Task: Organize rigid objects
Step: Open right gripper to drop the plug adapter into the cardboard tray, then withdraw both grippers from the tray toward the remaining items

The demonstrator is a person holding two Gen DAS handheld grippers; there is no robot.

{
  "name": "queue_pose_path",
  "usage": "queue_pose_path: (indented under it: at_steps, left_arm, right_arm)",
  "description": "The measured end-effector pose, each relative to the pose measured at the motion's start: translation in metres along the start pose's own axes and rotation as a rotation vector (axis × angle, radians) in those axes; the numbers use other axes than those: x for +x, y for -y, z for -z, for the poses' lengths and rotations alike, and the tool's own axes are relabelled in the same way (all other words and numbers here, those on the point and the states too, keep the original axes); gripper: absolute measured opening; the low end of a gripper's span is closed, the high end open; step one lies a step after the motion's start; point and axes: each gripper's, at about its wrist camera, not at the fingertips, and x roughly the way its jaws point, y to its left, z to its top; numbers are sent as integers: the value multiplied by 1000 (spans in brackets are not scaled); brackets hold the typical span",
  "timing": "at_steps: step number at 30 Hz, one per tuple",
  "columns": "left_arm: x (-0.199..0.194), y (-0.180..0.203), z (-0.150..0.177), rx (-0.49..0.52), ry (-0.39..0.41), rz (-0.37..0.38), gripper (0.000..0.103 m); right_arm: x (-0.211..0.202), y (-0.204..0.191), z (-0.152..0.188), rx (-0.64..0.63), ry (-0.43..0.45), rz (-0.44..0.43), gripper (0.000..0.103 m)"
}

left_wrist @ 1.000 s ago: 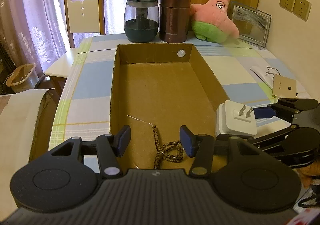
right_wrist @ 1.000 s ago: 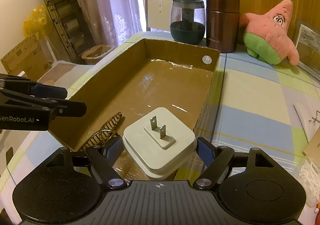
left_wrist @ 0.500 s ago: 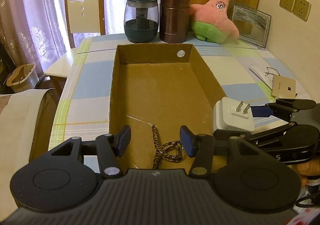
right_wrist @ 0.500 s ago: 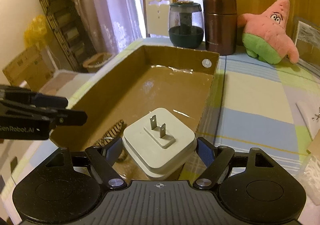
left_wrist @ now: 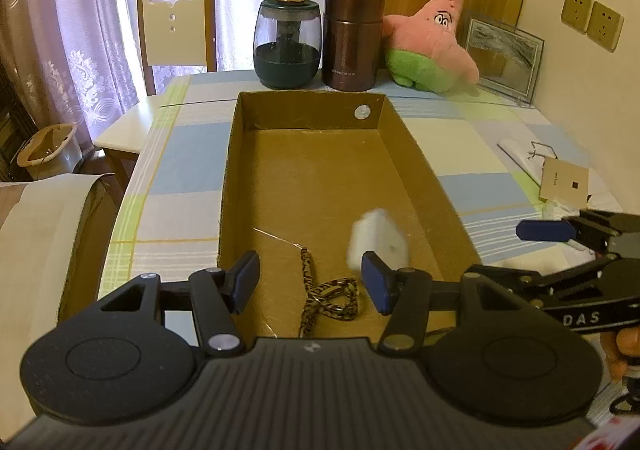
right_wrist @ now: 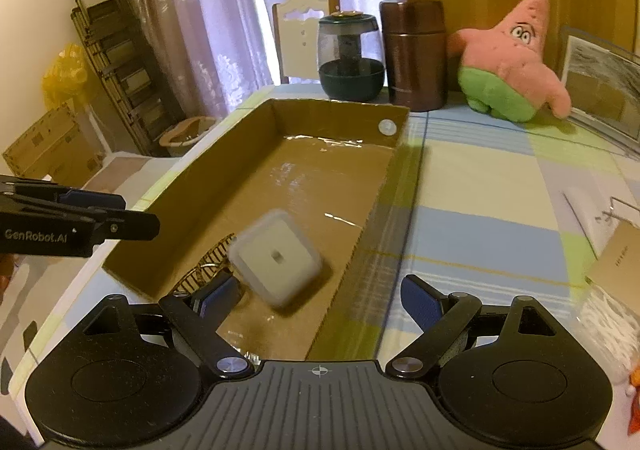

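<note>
The white plug adapter [right_wrist: 276, 258] is out of my grip: a second ago it sat clamped between my right pads, prongs up, and now it's a blur, face turned over, tumbling inside the cardboard box [right_wrist: 224, 186]. In the left wrist view the plug adapter [left_wrist: 378, 240] is smeared white near the box's right wall, just past the leopard-print cord [left_wrist: 328, 296] lying on the floor of the box [left_wrist: 304, 186]. I can't tell whether it has touched down yet or is mid-fall.

My right gripper [right_wrist: 316, 296] is opening, jaws spreading wide, nothing between the pads; the adapter is ahead of them and toward the left finger, clear of both. So that's the release, and I judge this item as good as stowed once it settles.

My left gripper [left_wrist: 310, 282] hovers at the near end of the box, jaws partly apart and easing a touch wider, gripping nothing; the cord lies below and beyond the gap, not touched.

Beyond the box, the dark glass jar [left_wrist: 287, 44], the brown canister [left_wrist: 353, 40] and the pink star plush [left_wrist: 430, 42] stand at the far edge of the checked tablecloth [left_wrist: 188, 170].

Next, I'd expect to go looking for another rigid piece.
</note>
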Motion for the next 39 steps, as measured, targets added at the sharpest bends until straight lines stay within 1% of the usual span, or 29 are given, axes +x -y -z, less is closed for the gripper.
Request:
queue_pose_path:
  at_steps: [9,15,22,25,29,36,39]
  left_arm:
    - [-28,22,1,0,29,11,52]
    - [-50,47,3,10,48,31,57]
    - [-71,80,8,13,74,67,58]
    - [-77,94,11,18,77,82,60]
    - [-78,113,16,20,73,103,65]
    - [-77,149,28,26,93,154,84]
    - [-75,165,30,37,104,164,86]
  right_arm:
    - [-51,5,11,49,41,24,86]
    - [-89,11,24,54,78,86,86]
    - [-131,24,39,77,107,153,86]
    - [-146,30,47,77,120,180,86]
    - [-166,42,59,97,134,226,86]
    - [-199,73,80,142,145,316,86]
    - [-211,87,87,160,149,353,86]
